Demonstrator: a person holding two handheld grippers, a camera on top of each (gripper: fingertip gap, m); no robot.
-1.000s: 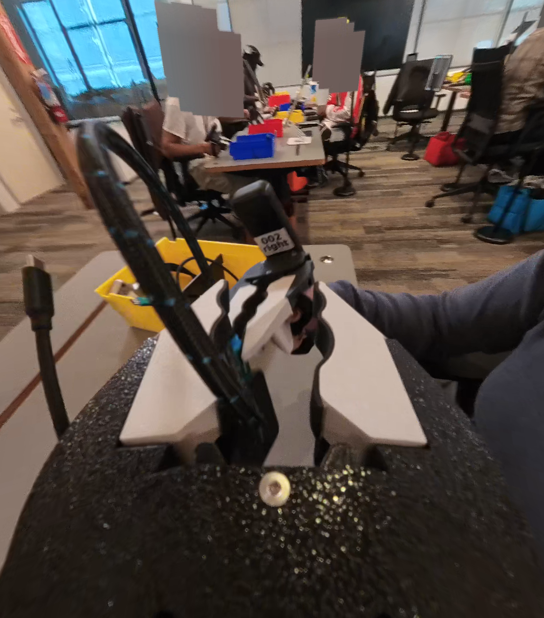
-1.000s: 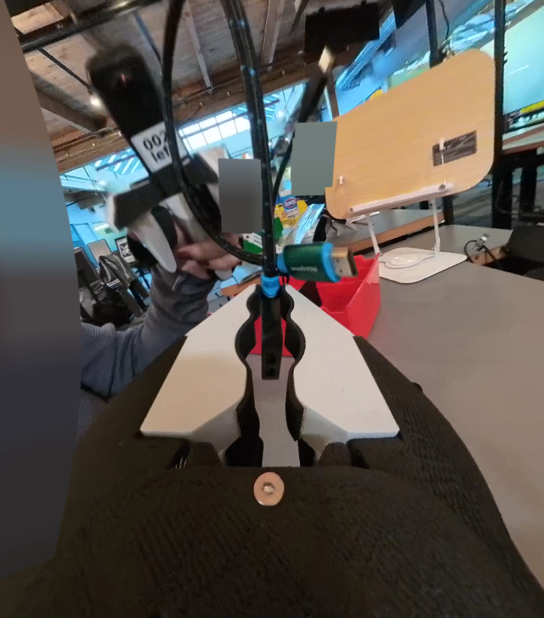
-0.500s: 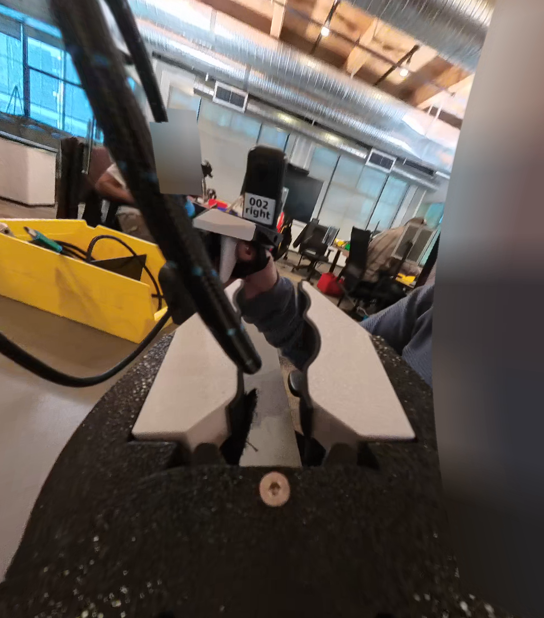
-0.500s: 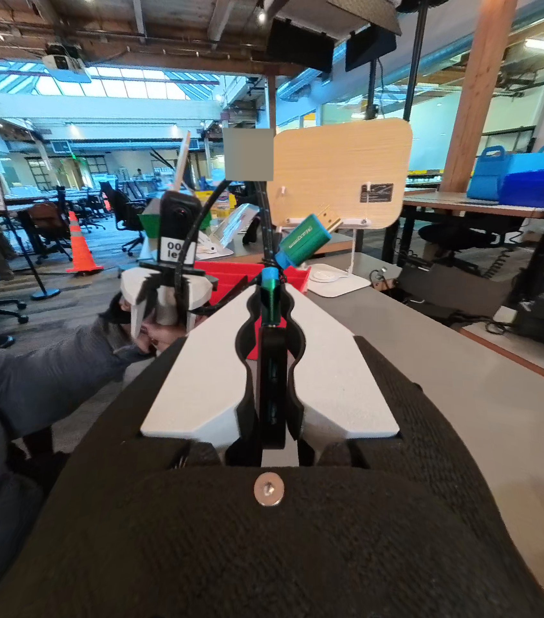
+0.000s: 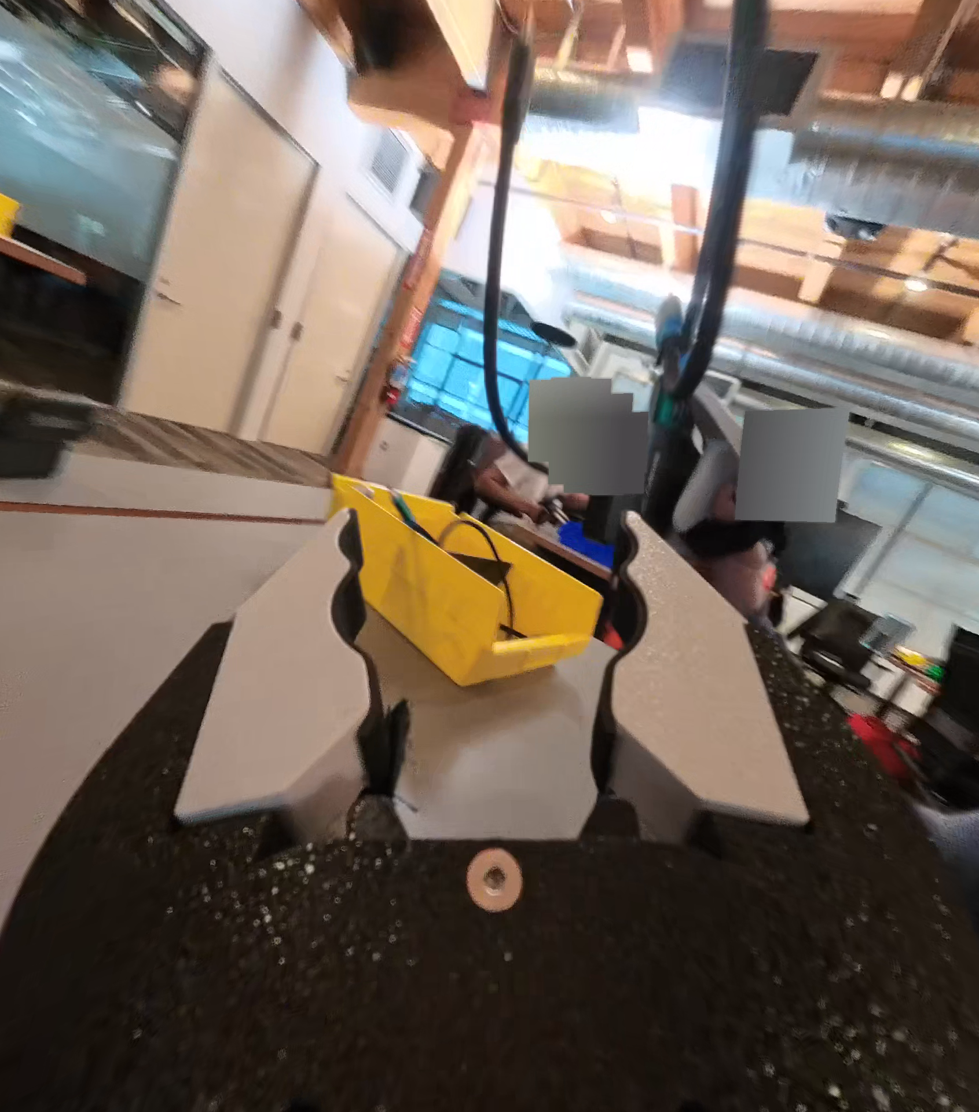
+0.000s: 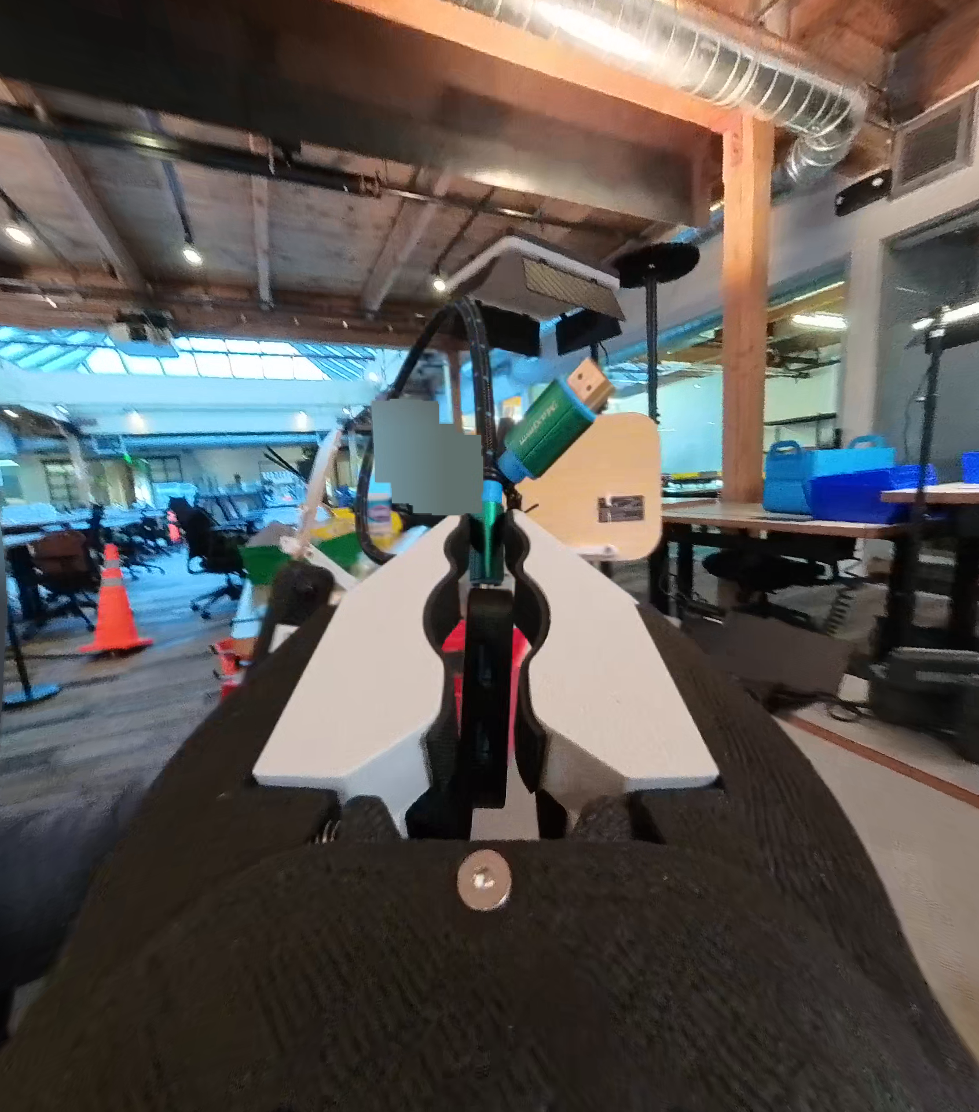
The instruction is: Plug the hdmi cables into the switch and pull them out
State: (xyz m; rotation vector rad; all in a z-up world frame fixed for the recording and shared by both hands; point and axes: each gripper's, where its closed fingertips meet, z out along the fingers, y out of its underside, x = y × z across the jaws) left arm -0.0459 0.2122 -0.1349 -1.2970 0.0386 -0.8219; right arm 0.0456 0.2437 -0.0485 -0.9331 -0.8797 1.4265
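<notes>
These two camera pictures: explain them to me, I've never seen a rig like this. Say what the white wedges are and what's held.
No robot here: a person holds a hand-gripper in each hand, each with a camera looking along its white jaws. The left gripper is open and empty; beyond it a yellow bin with wires sits on the grey table. The right gripper is shut on a small black switch with a green cable plug in it. A second green plug dangles free above.

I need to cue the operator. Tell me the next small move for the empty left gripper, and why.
Probably bring the left gripper, open and empty, over to the free green HDMI plug and close on its shell. The right gripper is shut on the black switch, one green plug seems seated, and the free plug dangles just above.
</notes>
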